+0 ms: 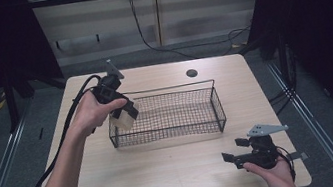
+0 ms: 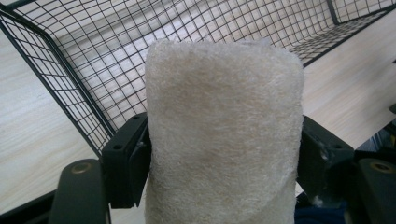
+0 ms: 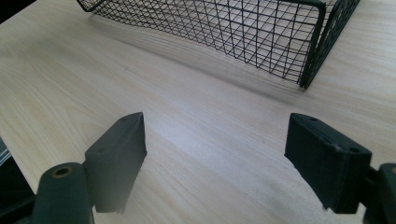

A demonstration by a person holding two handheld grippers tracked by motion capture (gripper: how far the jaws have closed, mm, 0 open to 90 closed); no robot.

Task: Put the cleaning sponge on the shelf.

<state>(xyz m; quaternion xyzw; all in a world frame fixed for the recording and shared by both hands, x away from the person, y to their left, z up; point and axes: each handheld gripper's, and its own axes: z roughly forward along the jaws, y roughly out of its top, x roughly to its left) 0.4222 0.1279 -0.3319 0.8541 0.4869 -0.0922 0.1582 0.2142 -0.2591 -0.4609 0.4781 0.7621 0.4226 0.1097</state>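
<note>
A cream, fuzzy roll of fibrous material (image 2: 223, 135) stands between the two black jaws of my left gripper (image 2: 219, 163), which is shut on it. From above, that gripper (image 1: 124, 111) hovers at the left end of the black wire basket (image 1: 217, 108), with the pale roll (image 1: 122, 119) just over the basket's left rim. The basket's mesh wall (image 2: 70, 88) lies right behind the roll in the left gripper view. My right gripper (image 1: 230, 159) rests low near the table's front right corner, open, with nothing between its jaws (image 3: 215, 163) but bare wood.
The light wooden table (image 1: 167, 174) has a round cable hole (image 1: 191, 73) at the back. The basket's near corner (image 3: 310, 51) stands ahead of the right gripper. A black cable (image 1: 70, 119) trails from the left gripper off the table's left side. Dark floor and metal rails surround the table.
</note>
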